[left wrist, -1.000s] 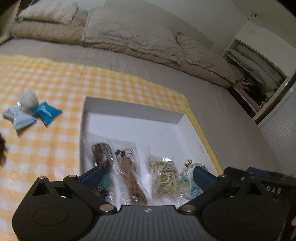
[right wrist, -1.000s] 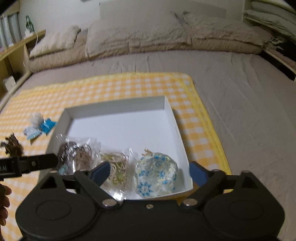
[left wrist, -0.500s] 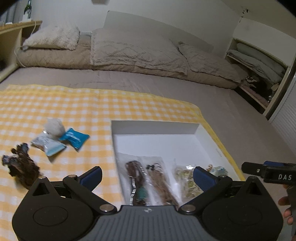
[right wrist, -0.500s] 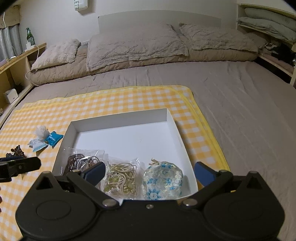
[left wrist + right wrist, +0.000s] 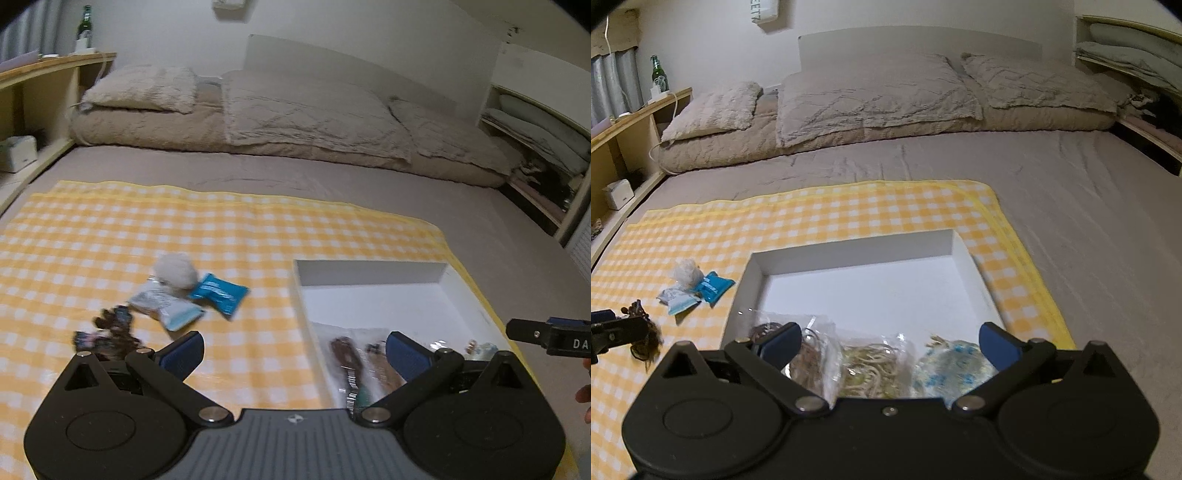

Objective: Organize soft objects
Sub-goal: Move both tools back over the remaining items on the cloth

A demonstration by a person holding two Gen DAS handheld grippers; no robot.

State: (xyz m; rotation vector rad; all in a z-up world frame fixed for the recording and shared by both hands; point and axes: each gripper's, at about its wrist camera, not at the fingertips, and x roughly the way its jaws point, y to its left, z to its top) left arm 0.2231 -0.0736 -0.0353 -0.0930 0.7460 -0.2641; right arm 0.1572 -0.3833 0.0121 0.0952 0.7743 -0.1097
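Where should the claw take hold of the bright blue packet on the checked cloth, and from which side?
Probably from above, across the blue packet's short width at its free near-right end: it lies flat, and its far-left end touches the white fluffy ball.

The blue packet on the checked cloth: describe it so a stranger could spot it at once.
Find the yellow checked cloth on the bed, then the white box. Left of it lies a small cluster; the blue packet sits nearest the box, the only bright blue piece, beside a white fluffy ball.
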